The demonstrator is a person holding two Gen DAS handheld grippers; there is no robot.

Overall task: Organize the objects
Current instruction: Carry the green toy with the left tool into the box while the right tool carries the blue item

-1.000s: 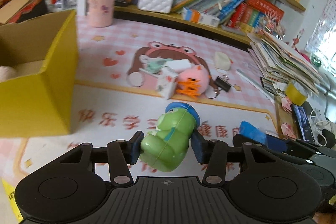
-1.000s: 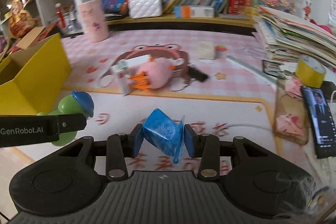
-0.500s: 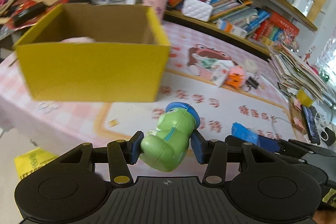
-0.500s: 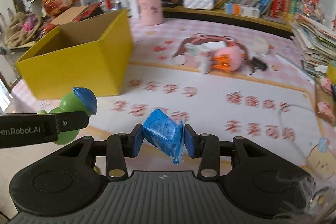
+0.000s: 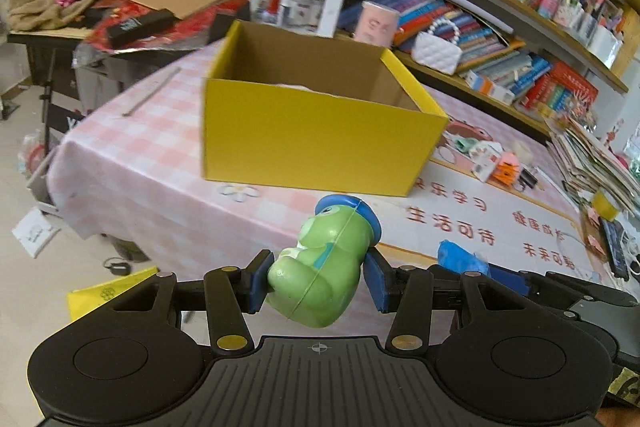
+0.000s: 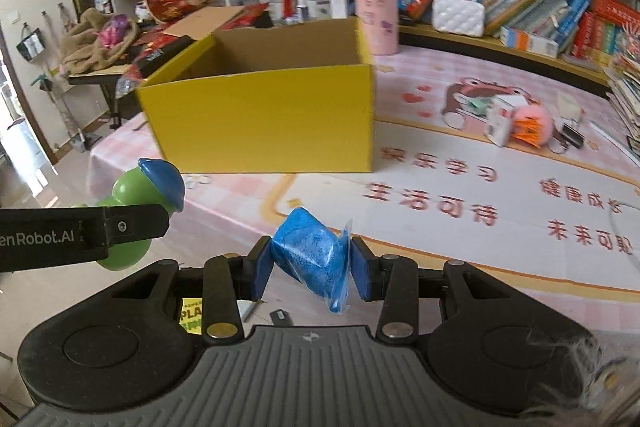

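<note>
My left gripper (image 5: 316,281) is shut on a green toy figure with a blue cap (image 5: 326,267), held tilted above the table's near edge. My right gripper (image 6: 311,267) is shut on a blue plastic-wrapped packet (image 6: 312,255). An open yellow cardboard box (image 5: 316,139) stands on the pink checked tablecloth ahead of both grippers; something pale shows low inside it. In the right wrist view the green toy (image 6: 148,195) and the left gripper's arm sit at the left, and the yellow box (image 6: 264,123) is straight ahead.
A cluster of small items, with a pink fluffy toy (image 6: 532,123) and a white carton (image 6: 500,119), lies on the mat to the box's right. A pink cylinder (image 6: 376,17) and white handbag (image 6: 458,13) stand by the bookshelf. Stacked papers (image 5: 592,155) sit far right.
Both grippers have swung left with their loads still held. The yellow box has come from the left edge to the middle of both views, and the item cluster has slid right.
</note>
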